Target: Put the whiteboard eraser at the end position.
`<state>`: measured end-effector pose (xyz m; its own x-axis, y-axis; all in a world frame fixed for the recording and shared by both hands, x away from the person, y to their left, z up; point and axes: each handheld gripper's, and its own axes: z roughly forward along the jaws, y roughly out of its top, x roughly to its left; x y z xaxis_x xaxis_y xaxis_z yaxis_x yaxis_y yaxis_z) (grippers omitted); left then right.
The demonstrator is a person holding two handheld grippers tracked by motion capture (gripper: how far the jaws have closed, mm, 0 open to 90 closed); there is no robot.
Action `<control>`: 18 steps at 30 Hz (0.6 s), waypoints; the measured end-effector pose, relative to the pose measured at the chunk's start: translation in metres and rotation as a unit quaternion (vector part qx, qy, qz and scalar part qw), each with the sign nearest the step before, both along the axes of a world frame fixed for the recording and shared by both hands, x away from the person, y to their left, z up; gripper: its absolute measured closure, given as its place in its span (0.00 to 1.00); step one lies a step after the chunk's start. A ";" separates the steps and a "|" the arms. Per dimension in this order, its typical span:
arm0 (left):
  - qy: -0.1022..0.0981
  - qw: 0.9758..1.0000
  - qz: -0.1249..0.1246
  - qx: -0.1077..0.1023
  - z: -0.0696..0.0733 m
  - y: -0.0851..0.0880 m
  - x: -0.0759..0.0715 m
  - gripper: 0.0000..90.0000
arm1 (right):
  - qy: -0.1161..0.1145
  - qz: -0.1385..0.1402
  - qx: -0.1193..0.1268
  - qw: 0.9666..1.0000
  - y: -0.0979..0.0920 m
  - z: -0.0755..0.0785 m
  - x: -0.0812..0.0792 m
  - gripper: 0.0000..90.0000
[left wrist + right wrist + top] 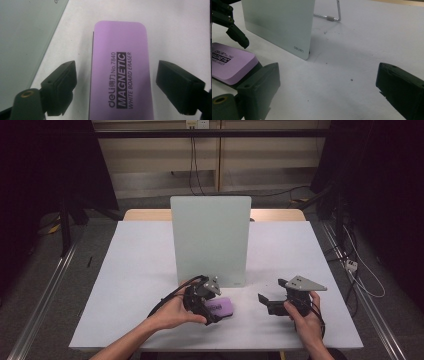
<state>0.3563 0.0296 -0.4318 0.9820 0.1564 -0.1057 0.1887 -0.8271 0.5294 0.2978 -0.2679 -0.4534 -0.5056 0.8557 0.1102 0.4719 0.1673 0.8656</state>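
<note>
In front of the board (210, 240), the left gripper (116, 82) straddles the eraser (120, 72), fingers (60, 85) apart for gripping; the right gripper (329, 92) waits alongside, fingers spread.

high view: table (150, 270) is seen from above, far | left gripper view: eraser (120, 72) is seen very near, downward | right gripper view: low, near; eraser and board (279, 22) are shared
</note>
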 end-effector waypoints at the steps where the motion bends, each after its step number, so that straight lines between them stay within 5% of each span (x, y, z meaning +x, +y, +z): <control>1: -0.012 1.000 0.004 0.008 0.001 0.000 0.000 0.17 | -0.001 0.000 0.000 1.000 0.000 0.000 0.000 0.06; 3: -0.003 1.000 0.005 -0.006 0.001 0.001 0.001 0.13 | -0.001 0.001 -0.001 1.000 0.000 0.000 0.000 0.06; 5: -0.016 1.000 0.011 0.003 0.003 0.002 0.001 0.11 | -0.001 0.002 -0.001 1.000 0.000 0.000 0.000 0.06; 6: -0.009 1.000 0.011 -0.020 0.001 0.002 0.001 0.10 | -0.001 0.002 -0.001 1.000 0.000 0.000 0.000 0.06; 8: -0.004 0.999 0.015 -0.030 0.002 0.002 0.002 0.09 | -0.001 0.001 0.000 1.000 0.000 0.000 0.000 0.06; 14: -0.004 0.999 0.014 -0.042 0.006 0.006 0.003 0.08 | -0.001 0.002 -0.001 1.000 0.001 0.000 0.000 0.06; 18: -0.021 0.998 0.033 -0.044 0.013 0.009 0.004 0.07 | -0.001 0.002 -0.001 1.000 0.001 0.000 0.000 0.06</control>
